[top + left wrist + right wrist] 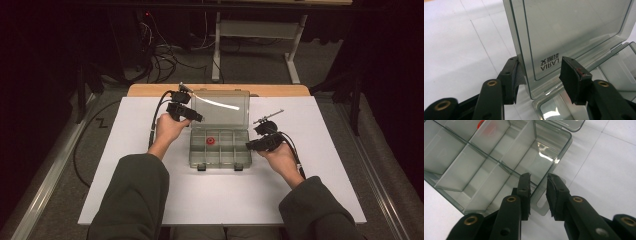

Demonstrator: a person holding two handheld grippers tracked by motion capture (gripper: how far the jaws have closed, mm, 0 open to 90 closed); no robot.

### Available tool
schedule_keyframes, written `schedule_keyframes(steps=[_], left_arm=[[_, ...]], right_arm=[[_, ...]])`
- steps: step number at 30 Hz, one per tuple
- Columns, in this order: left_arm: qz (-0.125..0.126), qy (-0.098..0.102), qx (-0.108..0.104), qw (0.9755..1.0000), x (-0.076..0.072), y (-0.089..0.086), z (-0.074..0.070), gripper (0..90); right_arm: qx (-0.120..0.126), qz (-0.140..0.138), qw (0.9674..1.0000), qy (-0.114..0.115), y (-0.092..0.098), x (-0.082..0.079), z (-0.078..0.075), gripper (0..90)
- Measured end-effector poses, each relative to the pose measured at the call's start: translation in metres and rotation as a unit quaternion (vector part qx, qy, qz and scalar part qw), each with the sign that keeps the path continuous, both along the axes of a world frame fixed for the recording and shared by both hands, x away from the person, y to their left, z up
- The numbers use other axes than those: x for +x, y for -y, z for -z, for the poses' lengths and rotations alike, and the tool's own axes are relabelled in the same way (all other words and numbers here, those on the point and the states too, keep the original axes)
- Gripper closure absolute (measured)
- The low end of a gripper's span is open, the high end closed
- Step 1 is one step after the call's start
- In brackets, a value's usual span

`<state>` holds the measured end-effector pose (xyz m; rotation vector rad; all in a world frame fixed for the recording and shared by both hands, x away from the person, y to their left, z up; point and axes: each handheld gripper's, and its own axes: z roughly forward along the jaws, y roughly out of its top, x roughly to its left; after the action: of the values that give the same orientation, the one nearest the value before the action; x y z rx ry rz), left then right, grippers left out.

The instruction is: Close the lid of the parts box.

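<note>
A clear plastic compartment box (192,154) lies mid-table, its lid (222,107) swung up toward the back. One compartment holds a small red piece (211,141), seen as a red blur (484,126) in the right gripper view. My left gripper (197,117) is at the lid's left lower corner. Its jaws stand wide apart astride the lid (574,30), with one pad (516,75) beside the lid's edge and the other apart from it. My right gripper (248,145) is at the box's right front corner, its jaws open on either side of the wall and latch tab (540,206).
A thin metal tool (268,116) lies on the white table (150,200) just behind my right hand. A wooden strip (150,90) runs along the far edge. Cables and a desk frame (216,50) stand on the floor beyond.
</note>
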<state>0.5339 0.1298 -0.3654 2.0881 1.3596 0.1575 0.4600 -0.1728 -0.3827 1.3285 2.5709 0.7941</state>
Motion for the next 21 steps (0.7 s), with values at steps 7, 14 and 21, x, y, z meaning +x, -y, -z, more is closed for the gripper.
schedule_keyframes(steps=[7, 14, 21], left_arm=[[0.008, 0.005, 0.006, 0.9999, -0.003, 0.000, -0.003, 51.3], [0.011, 0.011, 0.010, 0.9998, -0.009, -0.001, -0.006, 53.7], [0.014, 0.017, 0.010, 0.9997, -0.013, -0.003, -0.008, 57.5]], right_arm=[[0.000, 0.000, 1.0000, 0.000, 0.000, 0.000, 0.000, 75.4], [0.000, 0.000, 1.0000, 0.001, 0.000, 0.000, 0.000, 75.4], [0.000, 0.000, 1.0000, 0.001, 0.000, 0.000, 0.000, 75.4]])
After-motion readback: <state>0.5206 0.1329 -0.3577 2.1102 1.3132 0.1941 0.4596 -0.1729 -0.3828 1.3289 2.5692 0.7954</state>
